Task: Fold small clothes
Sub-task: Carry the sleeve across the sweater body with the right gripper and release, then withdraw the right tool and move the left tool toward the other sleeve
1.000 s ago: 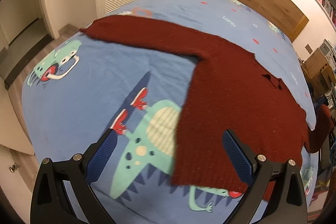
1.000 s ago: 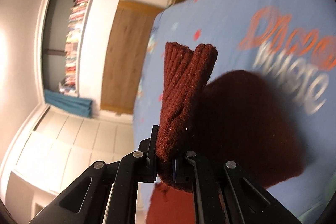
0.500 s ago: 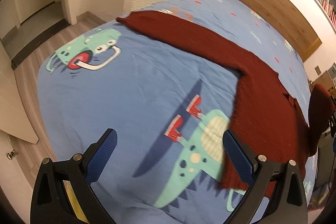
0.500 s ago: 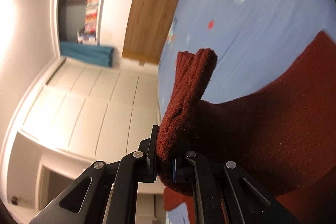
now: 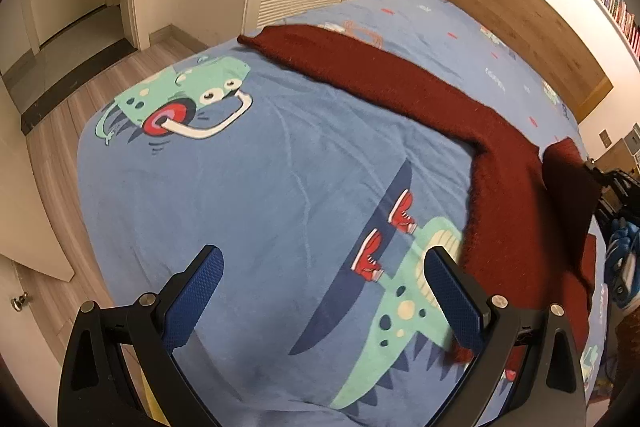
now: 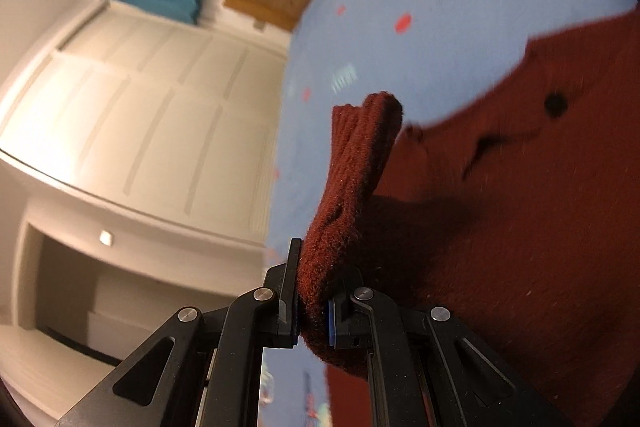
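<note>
Left gripper tilted down over the bed, jaws wide apart and empty, right gripper clamped on the cuff of one dark red sweater, one sleeve spread across the blue sheet, sweater's right part cut off.

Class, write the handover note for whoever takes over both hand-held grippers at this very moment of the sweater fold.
Left hand-held gripper: open, holding nothing, above the blue dinosaur bedspread.
Right hand-held gripper: shut on the ribbed cuff of one sleeve, lifted over the body of the dark red sweater.
Sweater lies flat on the bed; the far sleeve is stretched out toward the wardrobe side.
Done: one cuff picked up.
Left: lay that sleeve across the body, fold in the far sleeve, then fold the body.
</note>
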Motion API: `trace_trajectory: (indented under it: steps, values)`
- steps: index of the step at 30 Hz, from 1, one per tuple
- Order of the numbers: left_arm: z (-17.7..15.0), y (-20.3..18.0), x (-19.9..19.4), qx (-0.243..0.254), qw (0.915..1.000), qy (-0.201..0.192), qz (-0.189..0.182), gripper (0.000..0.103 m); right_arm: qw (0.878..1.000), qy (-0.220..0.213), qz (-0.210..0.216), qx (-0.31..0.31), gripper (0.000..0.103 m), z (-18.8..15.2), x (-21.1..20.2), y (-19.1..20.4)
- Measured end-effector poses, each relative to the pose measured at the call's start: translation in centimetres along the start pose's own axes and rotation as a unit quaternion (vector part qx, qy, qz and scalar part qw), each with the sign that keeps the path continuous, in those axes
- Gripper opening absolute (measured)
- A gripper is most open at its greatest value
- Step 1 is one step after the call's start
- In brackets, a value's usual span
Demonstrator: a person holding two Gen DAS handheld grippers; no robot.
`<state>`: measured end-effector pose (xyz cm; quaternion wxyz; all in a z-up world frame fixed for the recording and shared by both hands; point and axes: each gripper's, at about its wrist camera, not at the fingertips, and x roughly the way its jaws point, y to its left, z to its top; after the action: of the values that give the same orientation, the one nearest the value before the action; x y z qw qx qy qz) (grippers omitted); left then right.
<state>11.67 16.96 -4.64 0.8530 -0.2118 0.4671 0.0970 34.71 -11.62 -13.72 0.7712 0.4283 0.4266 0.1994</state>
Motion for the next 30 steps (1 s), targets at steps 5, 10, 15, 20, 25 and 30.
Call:
trace_trajectory:
  steps: [5, 10, 15, 20, 25, 30]
  values:
    - [-0.2, 1.1, 0.6, -0.013, 0.9999, 0.005, 0.001, 0.099, 0.995, 0.042, -0.063, -0.065, 0.01, -2.2, 3.3, 0.7]
    - [-0.2, 1.3, 1.1, -0.018, 0.9998, 0.004, -0.005, 0.099, 0.979, 0.081, -0.131, -0.136, 0.012, -5.9, 6.1, 1.4]
    - [-0.1, 1.2, 1.0, -0.017, 0.9998, -0.003, -0.006, 0.099, 0.963, 0.116, -0.178, -0.164, 0.016, -8.1, 8.7, 0.9]
    - [0.5, 1.3, 0.6, -0.023, 0.9994, -0.016, -0.017, 0.099, 0.958, 0.12, -0.182, -0.185, 0.03, -8.6, 8.7, 1.9]
    - [1.7, 0.9, 0.9, -0.018, 0.9993, -0.011, -0.032, 0.099, 0.945, 0.136, -0.163, -0.25, 0.039, -9.6, 8.1, 4.7]
    - [3.1, 1.3, 1.5, -0.023, 0.9988, -0.02, -0.037, 0.099, 0.936, 0.097, -0.185, -0.282, 0.039, -10.0, 5.8, 5.6]
